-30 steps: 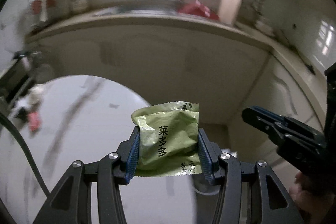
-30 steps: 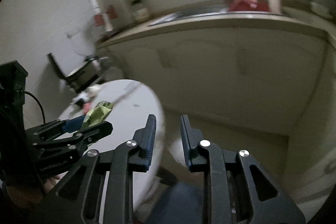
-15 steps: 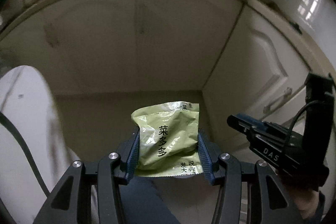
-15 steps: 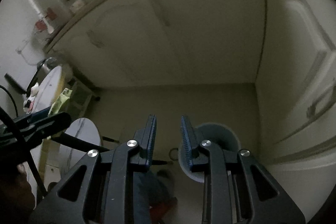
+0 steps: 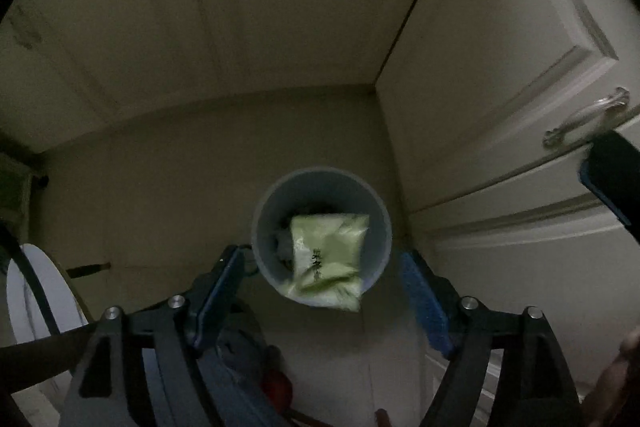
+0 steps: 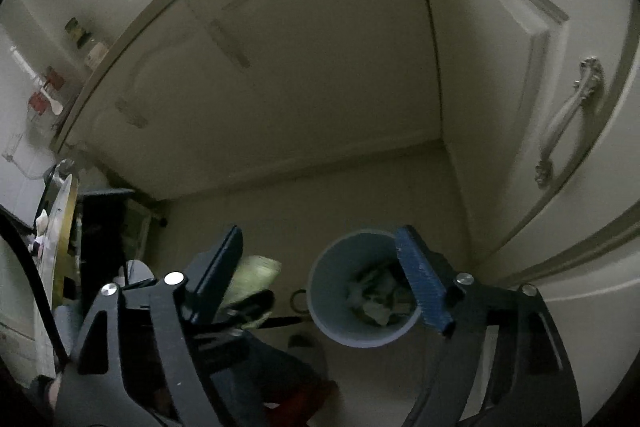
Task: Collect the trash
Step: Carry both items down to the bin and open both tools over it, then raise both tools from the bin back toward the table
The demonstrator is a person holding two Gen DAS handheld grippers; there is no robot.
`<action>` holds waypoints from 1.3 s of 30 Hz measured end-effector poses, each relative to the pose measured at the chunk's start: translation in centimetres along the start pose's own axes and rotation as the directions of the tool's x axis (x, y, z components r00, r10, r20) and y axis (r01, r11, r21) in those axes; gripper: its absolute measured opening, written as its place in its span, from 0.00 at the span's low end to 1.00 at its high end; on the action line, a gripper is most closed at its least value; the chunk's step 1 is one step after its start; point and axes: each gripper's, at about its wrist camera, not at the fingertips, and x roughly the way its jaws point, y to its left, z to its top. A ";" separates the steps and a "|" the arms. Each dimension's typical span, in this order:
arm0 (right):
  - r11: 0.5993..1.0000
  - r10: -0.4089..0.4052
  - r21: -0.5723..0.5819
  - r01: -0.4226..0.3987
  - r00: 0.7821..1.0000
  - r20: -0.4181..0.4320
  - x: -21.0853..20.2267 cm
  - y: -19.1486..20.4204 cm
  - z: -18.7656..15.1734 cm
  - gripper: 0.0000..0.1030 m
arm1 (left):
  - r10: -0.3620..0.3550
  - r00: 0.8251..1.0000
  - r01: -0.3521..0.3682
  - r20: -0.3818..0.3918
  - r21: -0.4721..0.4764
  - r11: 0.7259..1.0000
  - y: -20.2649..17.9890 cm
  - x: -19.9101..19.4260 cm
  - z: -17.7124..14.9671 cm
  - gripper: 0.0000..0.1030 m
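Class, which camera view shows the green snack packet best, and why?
The left wrist view: the green snack packet shows whole and unobstructed, free between the opening left gripper jaws, over the grey bin. The right wrist view shows it only as a blurred green patch, partly hidden behind a black finger.

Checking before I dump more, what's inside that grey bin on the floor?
The grey bin holds crumpled grey-white scraps. From the left wrist view the green packet, just released, covers most of the opening. The bottom stays hidden.
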 end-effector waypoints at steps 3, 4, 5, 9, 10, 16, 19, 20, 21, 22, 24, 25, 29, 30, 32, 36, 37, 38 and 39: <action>1.000 -0.002 0.011 0.002 1.000 0.005 -0.3 -0.3 -0.2 0.83 | 0.007 1.000 -0.007 -0.001 -0.014 1.000 0.5 0.6 0.7 0.74; 1.000 -0.003 0.016 0.003 1.000 0.007 -0.3 -0.1 -0.1 0.86 | 0.015 1.000 -0.015 0.006 -0.020 1.000 0.6 0.5 0.8 0.75; 1.000 -0.005 0.021 0.005 1.000 0.009 -0.3 -0.1 -0.2 0.87 | 0.020 1.000 -0.019 0.013 -0.026 0.999 1.0 0.2 0.3 0.75; 1.000 -0.011 0.012 0.010 1.000 0.018 -0.5 1.1 -0.3 1.00 | 0.036 0.997 -0.032 0.068 -0.062 0.998 1.9 -1.4 -0.2 0.75; 1.000 -0.014 0.004 0.014 1.000 0.022 -0.7 1.3 -0.4 1.00 | 0.035 0.995 -0.029 0.089 -0.066 0.997 2.1 -2.0 -0.3 0.75; 0.998 -0.051 -0.021 0.052 0.998 0.039 -2.2 3.5 -0.5 1.00 | 0.023 0.979 -0.004 0.201 -0.094 0.996 2.5 -6.1 -1.9 0.75; 0.998 -0.050 -0.042 0.053 0.996 0.070 -3.7 5.4 -0.3 1.00 | 0.021 0.963 0.007 0.270 -0.104 0.995 2.9 -9.0 -4.0 0.75; 0.998 -0.048 -0.047 0.052 0.996 0.079 -4.1 5.5 -0.2 1.00 | 0.020 0.953 0.014 0.302 -0.110 0.994 3.1 -10.2 -4.6 0.75; 0.997 -0.043 -0.054 0.048 0.995 0.094 -4.8 6.2 0.0 1.00 | 0.020 0.946 0.018 0.324 -0.114 0.993 3.4 -11.0 -4.9 0.75; 0.997 -0.037 -0.064 0.044 0.993 0.110 -5.6 7.0 0.1 1.00 | 0.021 0.938 0.022 0.346 -0.119 0.993 3.3 -11.8 -5.2 0.75; 0.995 -0.028 -0.087 0.041 0.990 0.140 -7.0 8.6 0.3 1.00 | 0.024 0.917 0.031 0.399 -0.132 0.991 4.2 -13.9 -6.3 0.75; 0.995 -0.024 -0.096 0.039 0.989 0.149 -7.2 9.6 0.7 1.00 | 0.027 0.906 0.033 0.422 -0.135 0.990 4.6 -14.8 -7.0 0.75; 0.986 0.018 -0.168 0.017 0.979 0.204 -10.0 14.2 1.1 1.00 | 0.085 0.850 0.021 0.519 -0.194 0.981 7.0 -18.8 -10.7 0.81; 0.983 0.028 -0.182 0.011 0.977 0.210 -10.3 15.2 1.1 1.00 | 0.099 0.839 0.018 0.536 -0.208 0.978 7.7 -19.4 -11.6 0.82; 0.976 0.053 -0.217 -0.003 0.973 0.223 -11.0 17.6 1.1 1.00 | 0.143 0.814 0.000 0.563 -0.247 0.969 8.6 -21.0 -13.5 0.82; 0.953 0.119 -0.300 -0.045 0.965 0.233 -11.9 23.3 0.5 1.00 | 0.219 0.767 -0.018 0.603 -0.321 0.947 10.4 -23.9 -17.8 0.83; 0.946 0.134 -0.318 -0.055 0.964 0.231 -12.0 24.6 0.3 1.00 | 0.234 0.757 -0.020 0.610 -0.337 0.941 11.1 -24.5 -18.8 0.83; 0.941 0.145 -0.332 -0.062 0.962 0.231 -12.1 25.6 0.0 1.00 | 0.252 0.744 -0.021 0.619 -0.355 0.935 11.3 -25.5 -19.9 0.83; 0.933 0.164 -0.352 -0.075 0.960 0.228 -12.2 27.1 -0.3 1.00 | 0.270 0.731 -0.023 0.626 -0.374 0.927 11.4 -26.7 -20.9 0.83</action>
